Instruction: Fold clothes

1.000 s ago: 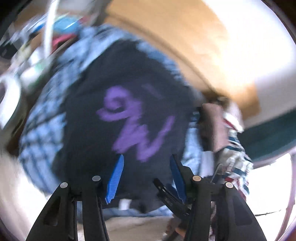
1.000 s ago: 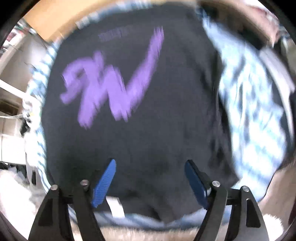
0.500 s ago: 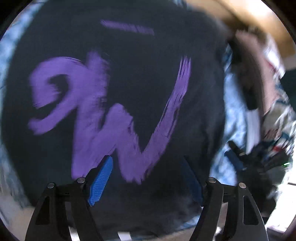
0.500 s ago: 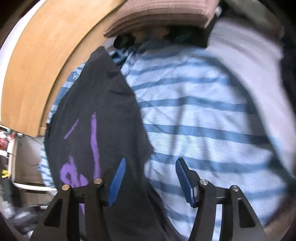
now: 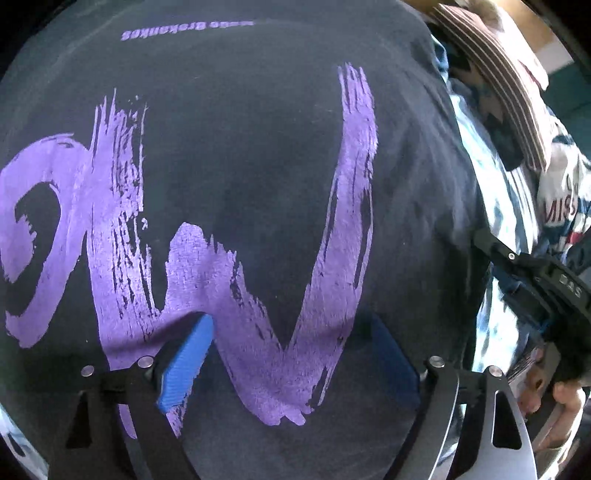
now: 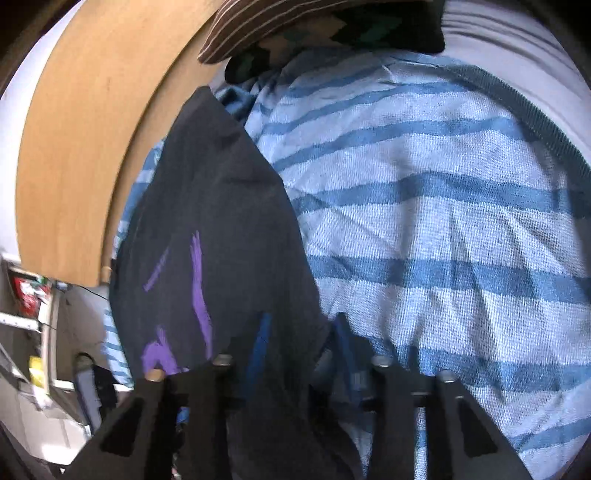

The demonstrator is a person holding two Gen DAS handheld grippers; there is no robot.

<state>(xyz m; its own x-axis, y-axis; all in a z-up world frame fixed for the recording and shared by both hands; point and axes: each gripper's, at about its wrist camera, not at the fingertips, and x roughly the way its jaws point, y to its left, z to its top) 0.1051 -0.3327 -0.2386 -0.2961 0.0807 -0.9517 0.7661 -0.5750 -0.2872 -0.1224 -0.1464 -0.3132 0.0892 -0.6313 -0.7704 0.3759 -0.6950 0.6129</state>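
A black T-shirt (image 5: 258, 166) with a big purple brush-stroke print fills the left wrist view and lies flat. My left gripper (image 5: 291, 354) hovers close over its printed front, jaws wide apart and empty. In the right wrist view the same shirt (image 6: 221, 229) lies on a blue-striped white cloth (image 6: 443, 240). My right gripper (image 6: 299, 350) is at the shirt's right edge, its blue pads (image 6: 258, 347) narrowed around the black fabric edge. The right gripper's body also shows at the right of the left wrist view (image 5: 535, 288).
A folded brown striped garment (image 6: 277, 22) and a dark patterned one (image 6: 351, 33) are stacked at the far end. A wooden board (image 6: 85, 147) runs along the left. Shelves with clutter (image 6: 33, 314) stand at the lower left. More patterned clothes (image 5: 561, 192) lie right.
My left gripper has dropped closer over the print. My right gripper swung to the shirt's right edge, and its jaws narrowed onto the fabric there.
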